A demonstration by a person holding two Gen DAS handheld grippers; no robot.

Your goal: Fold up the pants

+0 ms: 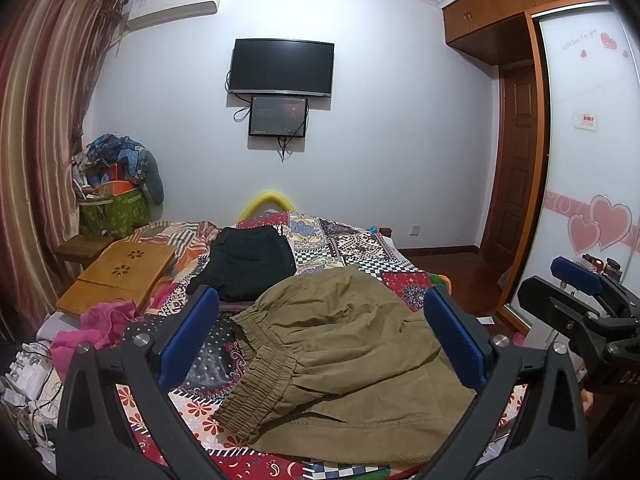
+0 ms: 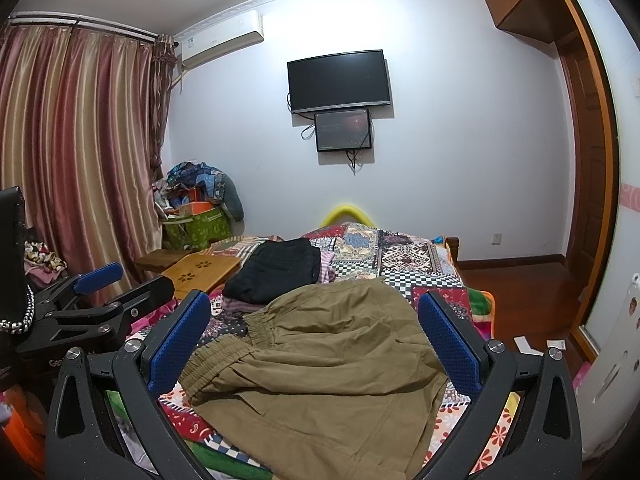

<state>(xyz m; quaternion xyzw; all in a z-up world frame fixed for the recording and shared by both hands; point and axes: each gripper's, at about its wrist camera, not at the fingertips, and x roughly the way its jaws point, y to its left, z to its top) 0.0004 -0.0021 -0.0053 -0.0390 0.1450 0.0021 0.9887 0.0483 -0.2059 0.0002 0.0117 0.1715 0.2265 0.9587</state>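
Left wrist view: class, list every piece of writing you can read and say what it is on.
"DA": white letters on the black body of the right gripper, cut off at the picture's edge.
Grey script on the white sliding wardrobe door: too faint to read.
Red-and-white sticker on that door: blurred.
Label on the white wall air conditioner: too small.

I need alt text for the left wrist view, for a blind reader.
Olive pants lie loosely folded on a patchwork bedspread, framed by the open left gripper. Folded black pants lie behind them.
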